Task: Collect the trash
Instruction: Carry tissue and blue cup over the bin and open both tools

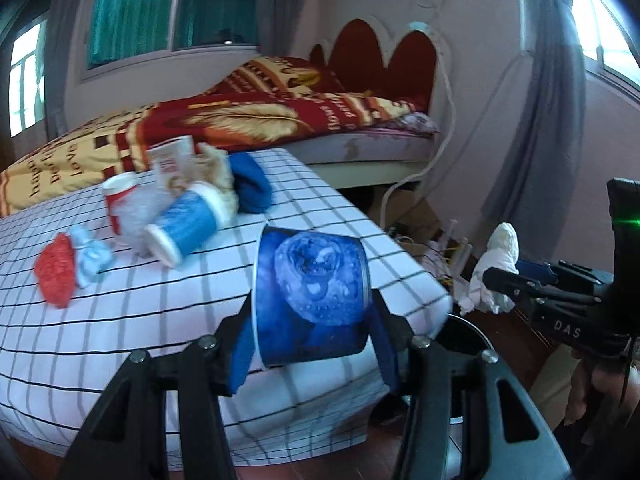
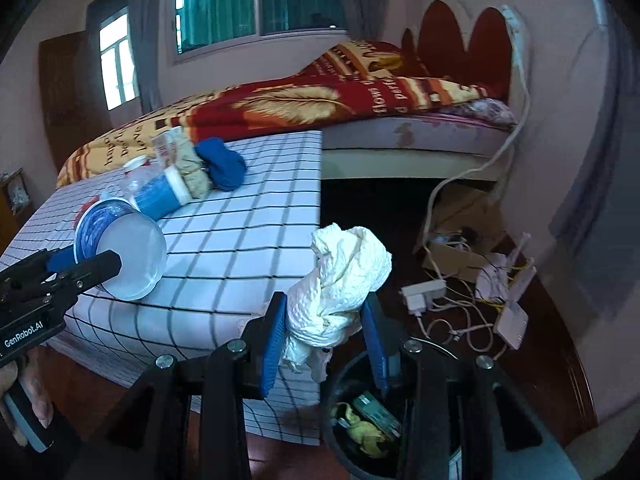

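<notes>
My left gripper (image 1: 310,320) is shut on a blue printed cup (image 1: 312,292) and holds it above the checked table's right corner; the cup also shows in the right wrist view (image 2: 120,248). My right gripper (image 2: 324,340) is shut on a crumpled white tissue (image 2: 340,280), held just above the dark trash bin (image 2: 340,432), which holds yellow and green scraps. The tissue shows in the left wrist view (image 1: 494,268). On the table lie a blue paper cup (image 1: 188,224), a red can (image 1: 118,200), a red wad (image 1: 56,270) and a light blue wrapper (image 1: 92,256).
The table (image 1: 160,320) has a white checked cloth. A carton (image 1: 174,162), beige cloth (image 1: 216,172) and blue cloth (image 1: 250,184) lie at its far side. A bed (image 1: 260,120) stands behind. Cables, a power strip (image 2: 424,292) and cardboard lie on the floor at right.
</notes>
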A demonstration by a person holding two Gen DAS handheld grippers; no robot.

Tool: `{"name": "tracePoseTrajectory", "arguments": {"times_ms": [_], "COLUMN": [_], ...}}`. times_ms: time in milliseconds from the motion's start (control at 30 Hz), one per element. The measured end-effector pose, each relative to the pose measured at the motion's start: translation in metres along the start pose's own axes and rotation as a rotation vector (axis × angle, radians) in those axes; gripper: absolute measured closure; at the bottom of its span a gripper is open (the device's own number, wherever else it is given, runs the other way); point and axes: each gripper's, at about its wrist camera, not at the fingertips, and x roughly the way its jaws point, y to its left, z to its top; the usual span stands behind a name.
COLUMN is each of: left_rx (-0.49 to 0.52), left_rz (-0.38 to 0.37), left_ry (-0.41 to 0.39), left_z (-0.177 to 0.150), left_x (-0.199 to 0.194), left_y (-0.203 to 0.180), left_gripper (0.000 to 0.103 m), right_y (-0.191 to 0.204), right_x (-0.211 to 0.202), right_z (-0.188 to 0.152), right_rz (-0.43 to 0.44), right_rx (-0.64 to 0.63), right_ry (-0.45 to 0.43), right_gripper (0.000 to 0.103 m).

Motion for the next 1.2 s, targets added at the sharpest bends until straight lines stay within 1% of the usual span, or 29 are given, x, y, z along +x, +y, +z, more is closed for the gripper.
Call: {"name": "tracePoseTrajectory", "arguments": {"times_ms": [200,500,700,833,933,1033,1200], "left_rx": [0.052,0.131,0.146,0.149,0.136,0.130,0.080], "left_rz": [-0.074,-0.184,-0.239,-0.270,-0.289,-0.285,-0.279], "left_ry": [0.015,0.062,0.106,0.154,0.204,0.250,0.314], "left_z": [-0.003,-0.014,-0.028,-0.044,-0.058,-0.072,-0.089], "left_x": [0.005,0.017,0.028,0.040,0.053,0.069,0.101], "left_y": [-0.042,-0.105,-0.134,-0.150,-0.159,-0.165,-0.161], "left_gripper": [0.051,0.051,0.051,0.051,0.051,0.051,0.051], "right_y": [-0.032,-0.079,-0.111,-0.134,-0.144,-0.150,-0.150], "right_x": [-0.015,-0.028,-0.030,-0.025,-0.021,-0.012,0.014], "right_z": [-0.019,-0.054,-0.076,-0.100,-0.118,-0.132,-0.142], "right_rz": [-0.030,-0.092,-0.126,-0.146,-0.139,-0.124,-0.069], "right_rx": [0.024,0.088,0.130,0.165,0.177,0.171,0.135], "right_ry": [0.009,0.057,0.087,0.137,0.179,0.217,0.264], "right_gripper": [0.063,0.063,0.063,0.063,0.063,0.063,0.063]}}
